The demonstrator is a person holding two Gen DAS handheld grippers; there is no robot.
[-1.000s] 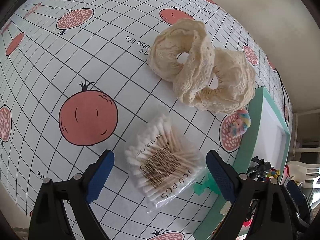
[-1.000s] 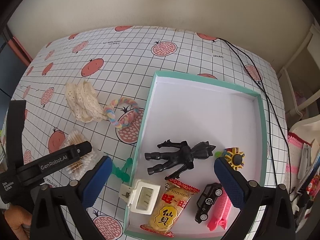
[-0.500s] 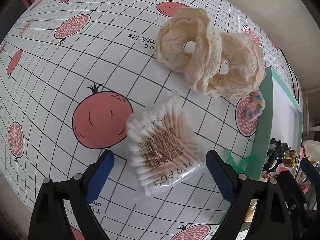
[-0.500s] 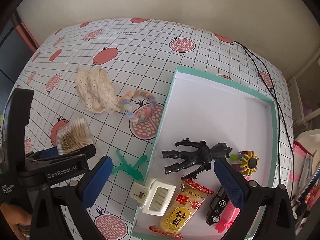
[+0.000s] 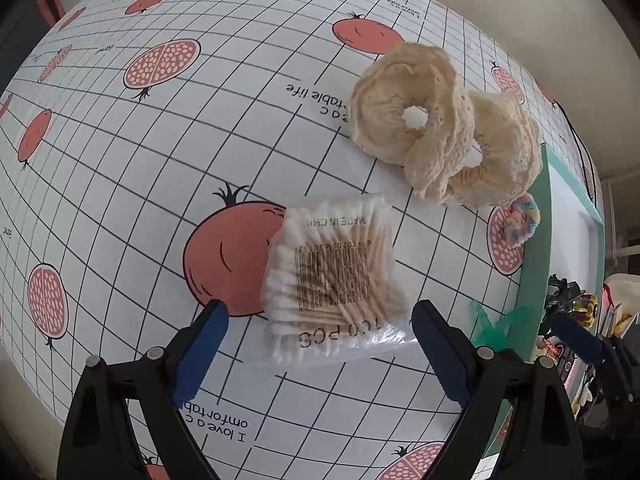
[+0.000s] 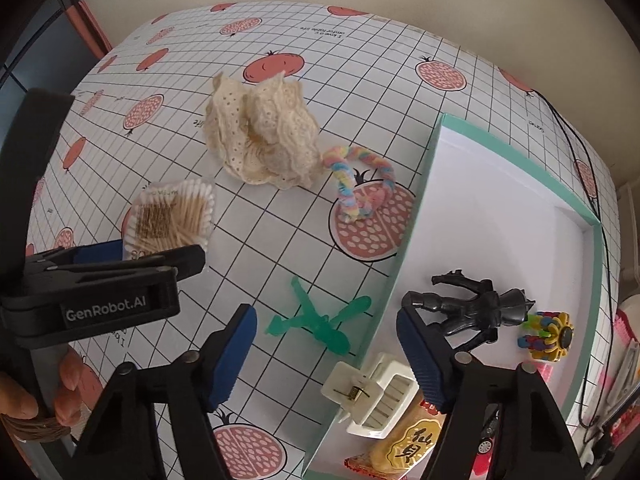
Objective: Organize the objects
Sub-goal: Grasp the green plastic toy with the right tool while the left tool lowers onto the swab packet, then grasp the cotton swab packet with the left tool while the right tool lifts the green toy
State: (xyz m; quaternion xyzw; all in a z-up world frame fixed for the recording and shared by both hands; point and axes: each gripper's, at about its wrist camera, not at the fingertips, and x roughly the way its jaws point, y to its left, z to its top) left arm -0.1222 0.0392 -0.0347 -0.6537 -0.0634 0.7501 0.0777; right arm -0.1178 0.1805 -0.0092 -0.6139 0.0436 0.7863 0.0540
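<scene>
Both grippers — left (image 5: 320,340), right (image 6: 326,354) — wide open, empty. Left lining up on swabs (image 5: 334,268); next: straddle, close, carry to tray (image 6: 500,216) at 3 o'clock.

Left wrist: close, steeply down on desk (image 5: 168,152) | right wrist: higher, wider | shared: cotton swab pack (image 5: 336,276), lace scrunchies (image 6: 264,136)

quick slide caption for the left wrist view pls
Open left gripper poised over a cotton swab packet on the pomegranate-print tablecloth, lace scrunchies beyond.
</scene>
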